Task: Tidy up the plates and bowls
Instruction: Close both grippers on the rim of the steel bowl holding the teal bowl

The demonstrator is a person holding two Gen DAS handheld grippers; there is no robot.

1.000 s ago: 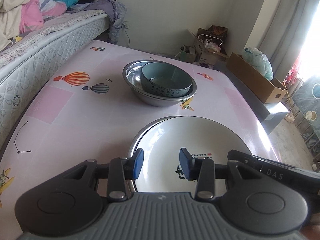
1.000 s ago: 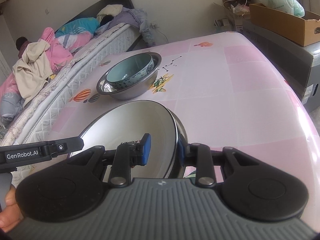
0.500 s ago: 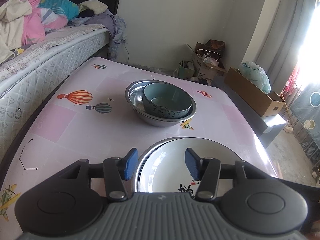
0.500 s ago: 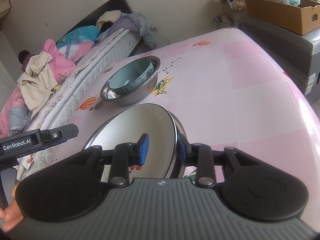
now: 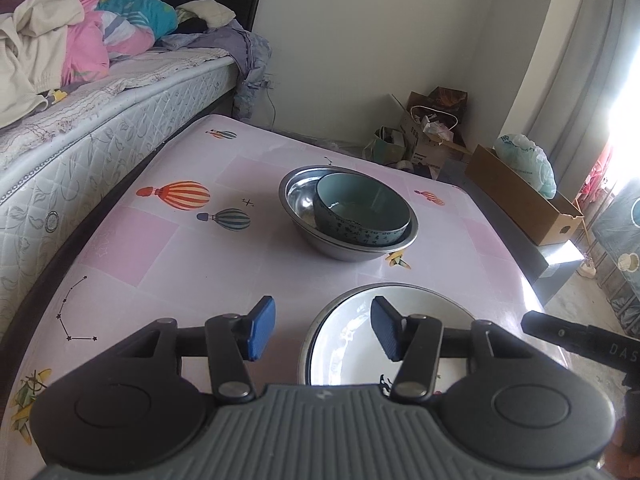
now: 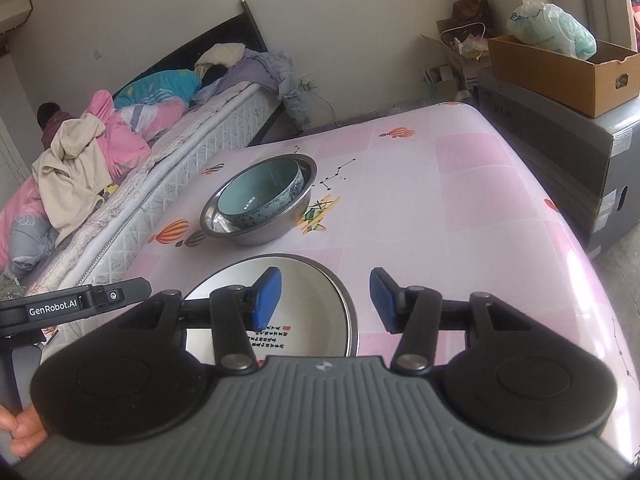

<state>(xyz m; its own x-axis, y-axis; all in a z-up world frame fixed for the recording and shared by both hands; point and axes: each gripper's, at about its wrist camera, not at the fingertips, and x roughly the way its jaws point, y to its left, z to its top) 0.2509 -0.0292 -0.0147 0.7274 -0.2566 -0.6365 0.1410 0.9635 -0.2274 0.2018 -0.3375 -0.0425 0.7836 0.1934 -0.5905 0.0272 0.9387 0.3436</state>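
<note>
A white plate (image 5: 352, 344) with black script sits inside a steel plate on the pink table (image 5: 160, 248), near its front edge; it also shows in the right wrist view (image 6: 308, 320). Further back, a teal bowl (image 5: 360, 208) sits inside a steel bowl (image 5: 300, 204), also seen in the right wrist view as teal bowl (image 6: 256, 196) in steel bowl (image 6: 260, 236). My left gripper (image 5: 324, 332) is open and empty, just left of the plates. My right gripper (image 6: 326, 300) is open and empty, over the plates' right rim.
A bed (image 5: 80, 112) with piled bedding runs along the table's left side. A cardboard box (image 5: 524, 208) with a plastic bag stands on a grey unit to the right. Boxes and bags (image 5: 424, 136) clutter the far corner.
My right gripper let go of the plate rim and opened. My left gripper opened wider. Both grippers pulled back and rose from the stacked plates, which now rest on the table.
</note>
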